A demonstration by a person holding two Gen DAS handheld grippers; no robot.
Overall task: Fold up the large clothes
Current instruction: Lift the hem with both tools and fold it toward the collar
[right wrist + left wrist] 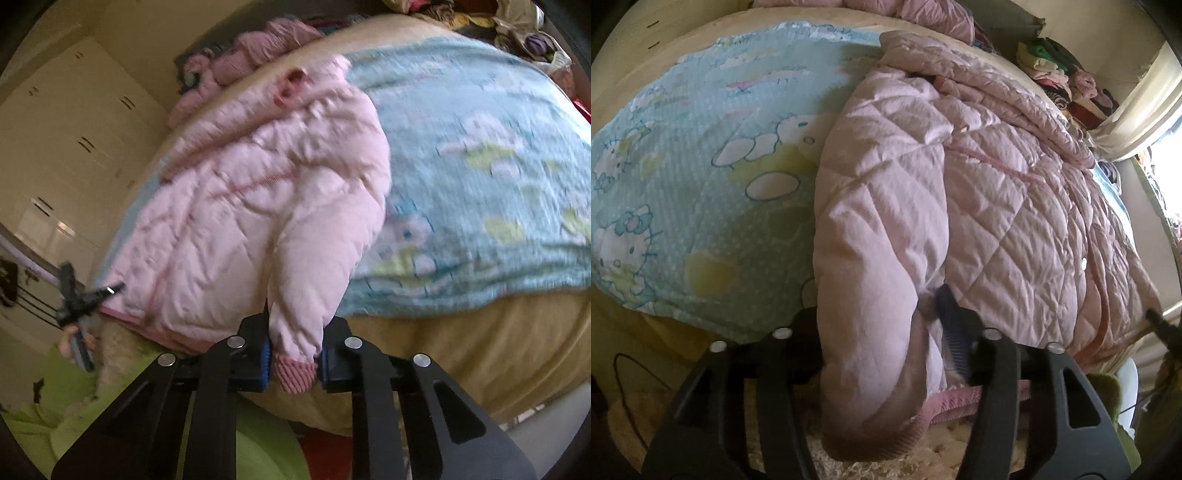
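A pink quilted jacket [979,177] lies on the bed [424,343], over the near edge of a pale blue cartoon-print blanket [701,166] spread across the mattress. Its hem reaches the bed's near edge and both sleeves hang toward that edge.

The left tongs [886,332] stand about half open around one sleeve [871,258], which drapes down between the fingers; the right finger's ribbed pad [955,332] shows beside the cloth, the left finger is hidden behind the sleeve, and the pads do not clearly press on it.

The right tongs [293,363] are closed nearly together on the other sleeve's ribbed cuff [297,373], the blue pads [264,363] squeezing it from both sides just over the bed's near edge. That view is blurred.

In the right view, the other tongs and a hand [72,339] show small at the jacket's far hem corner. More pink clothing [251,51] is heaped at the bed's far edge, and a stack of mixed clothes [1056,70] sits beyond the far corner. White cabinet doors [74,147] stand behind, and green fabric [74,417] lies below the bed's near edge
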